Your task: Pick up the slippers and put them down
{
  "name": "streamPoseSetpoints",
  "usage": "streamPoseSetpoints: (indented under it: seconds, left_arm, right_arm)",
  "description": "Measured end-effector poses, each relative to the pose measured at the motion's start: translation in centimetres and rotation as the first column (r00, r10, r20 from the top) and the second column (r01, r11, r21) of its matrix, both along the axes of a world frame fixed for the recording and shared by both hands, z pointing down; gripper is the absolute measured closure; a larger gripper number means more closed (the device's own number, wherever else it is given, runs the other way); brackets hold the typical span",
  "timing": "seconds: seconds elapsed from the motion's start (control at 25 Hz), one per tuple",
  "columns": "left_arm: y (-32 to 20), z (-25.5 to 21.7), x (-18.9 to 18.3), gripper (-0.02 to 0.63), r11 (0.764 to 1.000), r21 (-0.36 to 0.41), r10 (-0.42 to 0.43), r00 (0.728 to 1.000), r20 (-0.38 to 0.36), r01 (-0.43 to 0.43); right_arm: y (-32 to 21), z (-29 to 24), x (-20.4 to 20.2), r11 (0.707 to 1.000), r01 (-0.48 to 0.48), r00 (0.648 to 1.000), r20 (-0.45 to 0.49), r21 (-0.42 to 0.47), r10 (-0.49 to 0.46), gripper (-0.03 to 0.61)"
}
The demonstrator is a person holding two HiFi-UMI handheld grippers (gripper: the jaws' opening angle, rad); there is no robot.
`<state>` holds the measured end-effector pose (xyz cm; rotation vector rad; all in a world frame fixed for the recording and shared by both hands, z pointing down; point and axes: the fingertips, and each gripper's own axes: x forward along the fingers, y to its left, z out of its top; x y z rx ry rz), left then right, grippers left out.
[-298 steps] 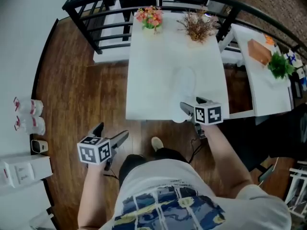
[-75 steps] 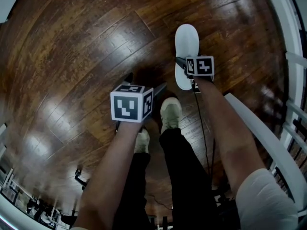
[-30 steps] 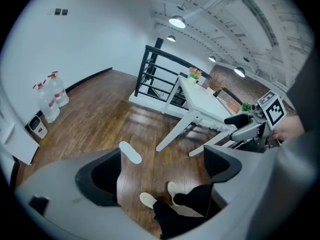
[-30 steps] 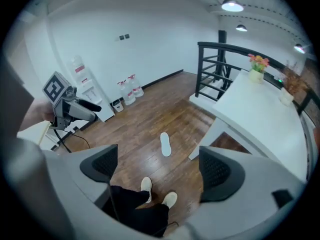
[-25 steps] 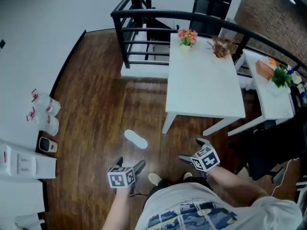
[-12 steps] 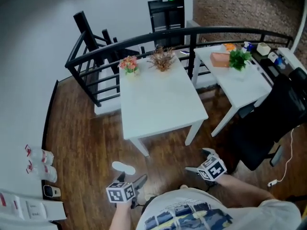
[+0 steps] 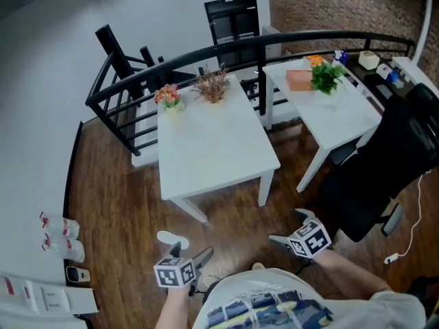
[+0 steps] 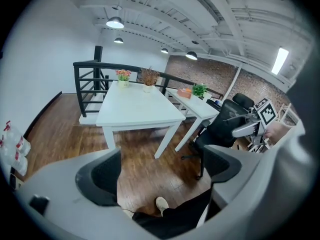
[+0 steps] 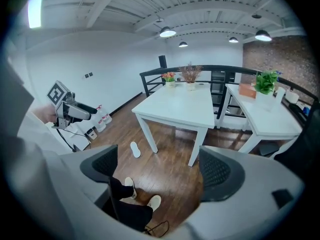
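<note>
One slipper on the floor, two empty tongs.
I count one white slipper [image 7: 167,238] on the floor just ahead-left of my left gripper [image 7: 193,251], well apart from my right gripper [image 7: 289,227]; both angle forward and down, jaws spread, holding nothing.

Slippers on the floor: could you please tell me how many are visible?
1. The white slipper lies on the wooden floor beside the front leg of the nearer white table. Another may be hidden from view.
</note>
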<state>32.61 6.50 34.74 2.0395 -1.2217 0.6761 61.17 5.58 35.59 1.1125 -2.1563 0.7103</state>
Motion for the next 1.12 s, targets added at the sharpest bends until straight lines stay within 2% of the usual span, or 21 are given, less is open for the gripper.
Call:
streamPoseSetpoints:
  seconds: [0.16,0.44,1.12]
  left_arm:
    - [1.0,-0.5,1.6,0.097,1.0,0.0,0.01,1.0,0.011,-0.01]
    - [1.2,-1.8,2.3,0.097,1.0,0.022,0.015,1.0,0.025,-0.015]
    - [1.3,-2.2,1.8,0.097,0.999,0.042,-0.019,1.0,0.024,0.018]
  right_arm:
    - [1.1,-0.7,1.3,1.0,-0.008,1.0,0.019,0.004,0.008,0.054]
    - [1.9,-1.3,1.8,0.999,-0.033,0.998,0.048,0.018,0.032,0.054]
    - [1.6,-3.1,2.1,0.998,-0.029,0.999,0.048,0.054,0.027,0.054]
